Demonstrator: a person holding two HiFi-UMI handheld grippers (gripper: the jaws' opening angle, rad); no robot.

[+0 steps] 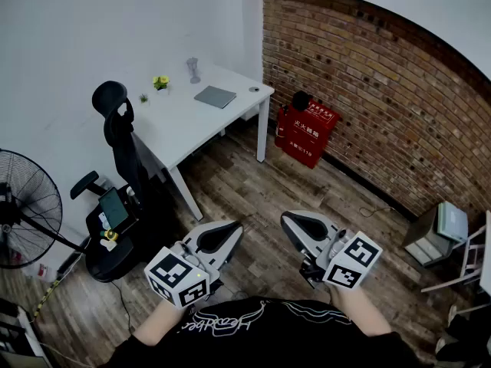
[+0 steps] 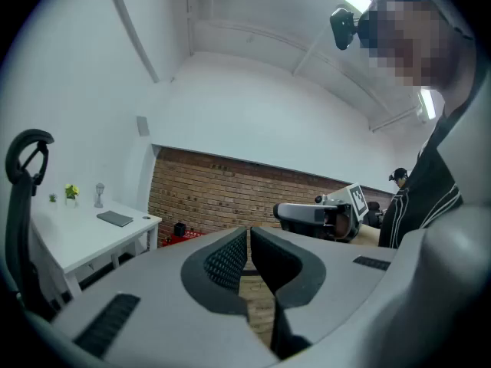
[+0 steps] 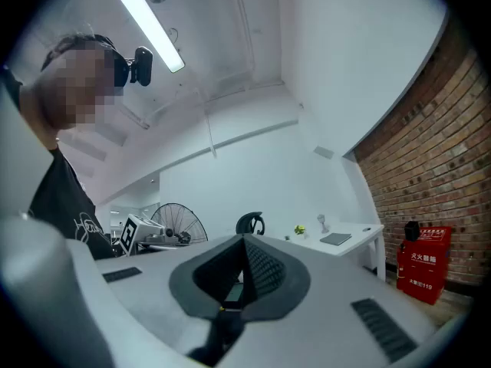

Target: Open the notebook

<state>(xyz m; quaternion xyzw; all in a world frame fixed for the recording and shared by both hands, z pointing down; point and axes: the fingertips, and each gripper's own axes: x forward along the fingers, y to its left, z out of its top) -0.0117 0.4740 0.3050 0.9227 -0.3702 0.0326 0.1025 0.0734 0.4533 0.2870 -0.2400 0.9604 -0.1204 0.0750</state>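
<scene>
A closed grey notebook (image 1: 215, 96) lies flat on the white desk (image 1: 180, 121) across the room, far from both grippers. It also shows small in the left gripper view as the notebook (image 2: 115, 218) and in the right gripper view as the notebook (image 3: 335, 238). I hold my left gripper (image 1: 232, 228) and right gripper (image 1: 288, 219) side by side over the wooden floor, close to my body. The left gripper (image 2: 249, 232) has its jaws shut with nothing between them. On the right gripper (image 3: 245, 241) the jaws meet at the tips, empty.
A black office chair (image 1: 119, 129) stands at the desk's left end, with a floor fan (image 1: 23, 209) further left. A red fire-equipment box (image 1: 307, 133) leans on the brick wall (image 1: 383, 90). A small plant (image 1: 160, 82) and a glass (image 1: 192, 69) stand on the desk.
</scene>
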